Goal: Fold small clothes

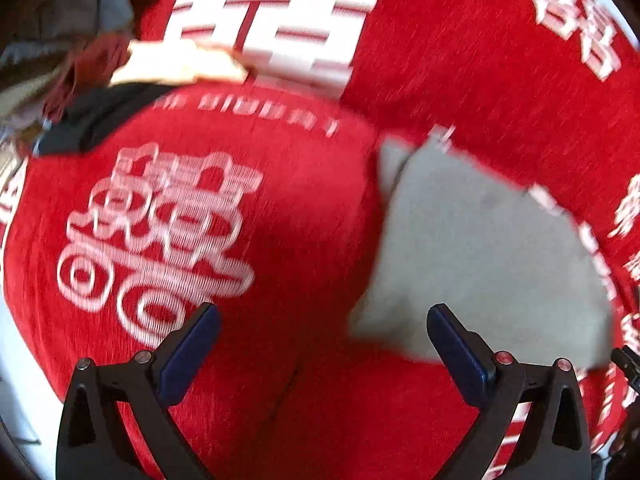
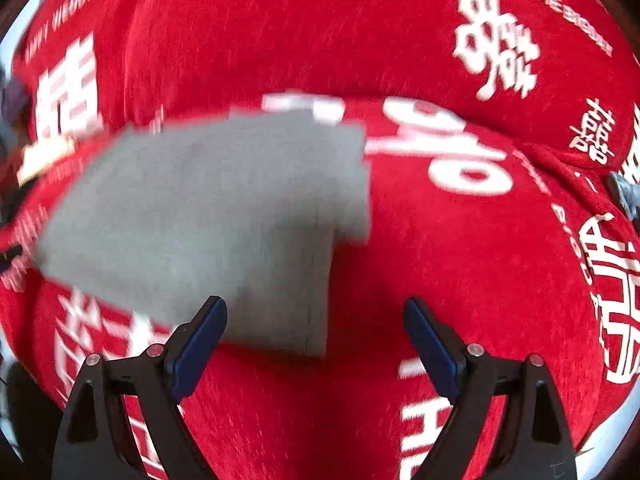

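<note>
A small grey garment (image 1: 480,248) lies folded flat on a red cloth (image 1: 304,208) printed with white characters. In the left wrist view it sits ahead and to the right of my left gripper (image 1: 322,322), whose jaws stand wide open with nothing between them. In the right wrist view the same grey garment (image 2: 208,208) spreads ahead and to the left, its near corner reaching between the fingers of my right gripper (image 2: 316,316). That gripper is open too and its blue pads (image 2: 200,344) do not press on the fabric. Both views are motion-blurred.
The red cloth (image 2: 460,260) bulges and creases across the whole surface. A heap of other clothes, dark, cream and maroon (image 1: 80,76), lies at the far left edge. A small grey object (image 2: 624,196) shows at the right edge.
</note>
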A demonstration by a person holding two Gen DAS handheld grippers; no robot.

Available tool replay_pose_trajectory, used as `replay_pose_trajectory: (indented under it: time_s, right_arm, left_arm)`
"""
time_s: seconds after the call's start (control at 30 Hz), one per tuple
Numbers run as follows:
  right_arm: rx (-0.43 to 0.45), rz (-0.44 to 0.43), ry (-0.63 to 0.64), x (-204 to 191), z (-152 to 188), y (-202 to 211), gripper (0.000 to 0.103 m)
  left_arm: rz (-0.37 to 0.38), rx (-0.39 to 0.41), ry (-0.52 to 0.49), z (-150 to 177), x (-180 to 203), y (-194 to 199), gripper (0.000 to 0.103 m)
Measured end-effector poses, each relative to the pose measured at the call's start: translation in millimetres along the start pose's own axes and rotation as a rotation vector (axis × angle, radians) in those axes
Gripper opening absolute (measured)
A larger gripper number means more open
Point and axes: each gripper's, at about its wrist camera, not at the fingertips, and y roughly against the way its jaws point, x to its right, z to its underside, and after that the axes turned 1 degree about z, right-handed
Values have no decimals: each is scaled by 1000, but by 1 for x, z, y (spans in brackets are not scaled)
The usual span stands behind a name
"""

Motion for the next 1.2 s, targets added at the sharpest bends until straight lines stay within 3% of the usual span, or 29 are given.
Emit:
replay_pose_trajectory:
  time_s: [0.1, 0.2, 0.27, 0.37, 0.53, 0.63, 0.73, 0.83, 0.93, 1.03, 1.2]
  right_arm:
    - [66, -18, -25, -13, -29, 2, 92]
    - [48, -23, 21, -49, -59, -25, 92]
    - [-8, -27, 52, -72, -71, -54, 92]
    - [-86, 23, 76, -85, -83, -93, 92]
    - [-119, 74, 1, -63, -107, -131, 97]
    - [-150, 52, -24, -54, -123, -151, 102]
    - [-149, 95, 29, -57, -135, -166, 103]
    - [-152, 71, 2, -51, -140, -172, 103]
    - [-158, 98, -67, -40, -141, -161, 103]
    - [-75, 35, -138, -35, -127, -127, 103]
    - [-29, 1, -64, -63, -96, -94, 103]
  left_arm:
    - [93, -8, -40, -23, 47, 0, 103]
    - [162, -36, -123, -40, 98, -20, 103]
    - [148, -73, -168, -49, 130, -48, 103]
    - [58, -120, -210, -56, 149, -86, 103]
    - [-17, -178, -155, -70, 138, -133, 103]
    - [-1, -176, -118, -77, 126, -144, 103]
    - [-2, -175, -107, -86, 125, -152, 103]
    - [3, -182, -120, -94, 126, -159, 103]
    - [3, -190, -136, -101, 123, -153, 103]
    - [-9, -126, -147, -99, 115, -126, 103]
    - [33, -102, -160, -81, 92, -95, 103]
